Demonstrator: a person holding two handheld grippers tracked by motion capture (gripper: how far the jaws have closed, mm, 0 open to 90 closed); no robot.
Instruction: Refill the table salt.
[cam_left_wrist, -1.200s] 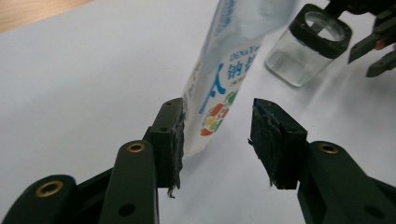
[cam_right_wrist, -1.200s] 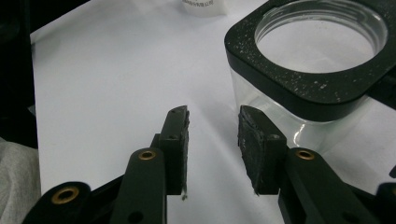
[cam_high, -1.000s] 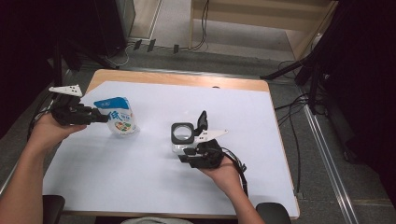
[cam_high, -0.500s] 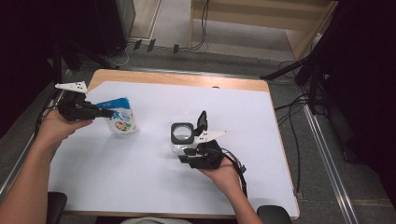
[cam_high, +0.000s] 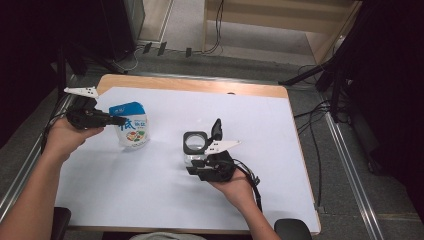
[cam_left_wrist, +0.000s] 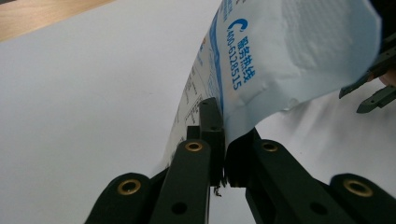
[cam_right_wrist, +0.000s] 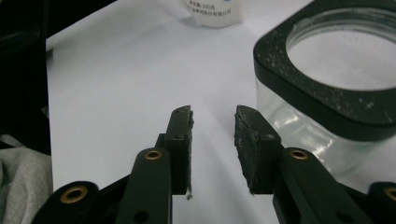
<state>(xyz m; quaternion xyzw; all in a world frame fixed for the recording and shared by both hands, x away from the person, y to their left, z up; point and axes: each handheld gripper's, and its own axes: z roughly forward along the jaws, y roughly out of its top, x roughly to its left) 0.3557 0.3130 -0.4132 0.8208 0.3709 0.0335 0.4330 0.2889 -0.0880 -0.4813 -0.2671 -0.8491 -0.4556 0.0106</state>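
Left tool (cam_high: 120, 120), centre-left of the high view — jaws closed tight on the edge of the blue-and-white printed plastic pouch (cam_high: 131, 125), which stands on the white-covered desk (cam_high: 150, 200). Right tool (cam_right_wrist: 212, 123), lower centre — jaws have just been narrowing, part open with nothing between them, just beside the square clear glass jar with black rim (cam_high: 196, 146).

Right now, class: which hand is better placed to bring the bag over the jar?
Left. The left gripper is shut on the bag; the right gripper stands open beside the jar, holding nothing.
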